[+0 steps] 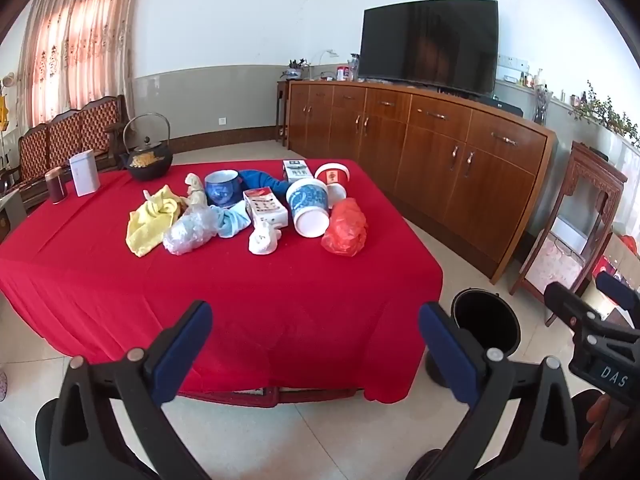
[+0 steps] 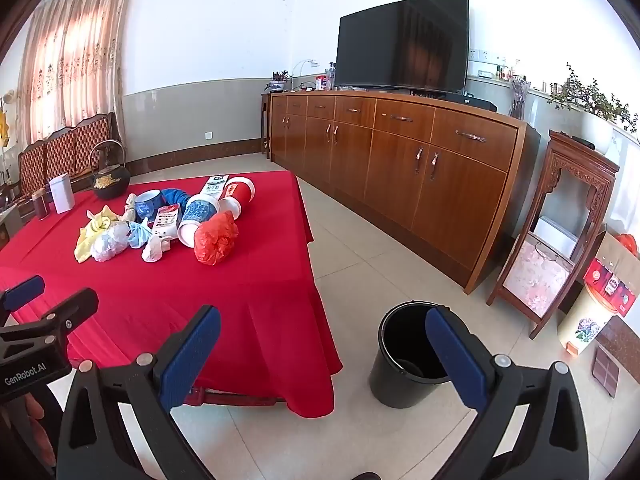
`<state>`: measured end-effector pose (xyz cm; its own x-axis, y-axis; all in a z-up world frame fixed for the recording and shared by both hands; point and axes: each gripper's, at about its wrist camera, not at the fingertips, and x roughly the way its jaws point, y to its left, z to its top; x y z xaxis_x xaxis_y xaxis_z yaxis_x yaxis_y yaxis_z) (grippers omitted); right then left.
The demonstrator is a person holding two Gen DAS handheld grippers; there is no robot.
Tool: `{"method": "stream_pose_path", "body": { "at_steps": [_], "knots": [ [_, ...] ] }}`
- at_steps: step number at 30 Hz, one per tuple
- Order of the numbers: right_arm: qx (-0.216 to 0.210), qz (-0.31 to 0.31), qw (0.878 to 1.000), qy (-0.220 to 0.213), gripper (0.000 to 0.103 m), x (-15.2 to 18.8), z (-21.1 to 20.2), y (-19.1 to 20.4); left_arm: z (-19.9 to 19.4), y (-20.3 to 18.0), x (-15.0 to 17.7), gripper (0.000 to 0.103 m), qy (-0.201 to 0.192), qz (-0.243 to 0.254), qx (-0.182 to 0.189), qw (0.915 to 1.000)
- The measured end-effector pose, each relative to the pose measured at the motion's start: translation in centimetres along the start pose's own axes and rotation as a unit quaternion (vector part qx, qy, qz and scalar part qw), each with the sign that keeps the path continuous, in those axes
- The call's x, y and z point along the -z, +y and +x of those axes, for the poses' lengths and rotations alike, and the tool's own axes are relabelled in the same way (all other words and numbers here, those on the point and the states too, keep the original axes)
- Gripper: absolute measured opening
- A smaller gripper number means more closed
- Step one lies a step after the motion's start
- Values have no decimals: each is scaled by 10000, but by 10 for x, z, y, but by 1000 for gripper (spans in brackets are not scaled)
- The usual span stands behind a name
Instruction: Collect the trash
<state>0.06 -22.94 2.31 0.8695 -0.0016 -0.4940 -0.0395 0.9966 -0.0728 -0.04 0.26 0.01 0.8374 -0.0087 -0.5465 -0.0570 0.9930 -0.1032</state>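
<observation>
Left wrist view: my left gripper (image 1: 316, 344) spread wide, nothing between the pads, hanging short of the table under a red cloth (image 1: 240, 288); trash heaped mid-table, well apart from both tongs: crumpled red plastic bag (image 1: 346, 228), tipped blue-patterned paper cup (image 1: 309, 210), clear crumpled plastic bag (image 1: 188, 234), white wad of tissue (image 1: 262, 240), red-and-white carton (image 1: 266, 206). Right wrist view: my right gripper (image 2: 322, 352) likewise spread & empty; round black plastic bin (image 2: 404, 356) on the floor, just beside the table's corner. Step in hand, as I judge: reach for a first item; start w/ the red plastic bag, nearest the bin side; pinch a bunched fold, not loose film; carry clear of the cloth edge before letting go.
</observation>
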Motion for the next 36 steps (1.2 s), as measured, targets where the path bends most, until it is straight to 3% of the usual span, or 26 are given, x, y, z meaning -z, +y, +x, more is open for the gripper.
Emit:
{"method": "stream_pose_path", "body": {
  "at_steps": [36],
  "knots": [
    [-15,28,10000,84,103,2,-1,-1,0,-2,4,103,-17,66,-53,10000]
  ]
}}
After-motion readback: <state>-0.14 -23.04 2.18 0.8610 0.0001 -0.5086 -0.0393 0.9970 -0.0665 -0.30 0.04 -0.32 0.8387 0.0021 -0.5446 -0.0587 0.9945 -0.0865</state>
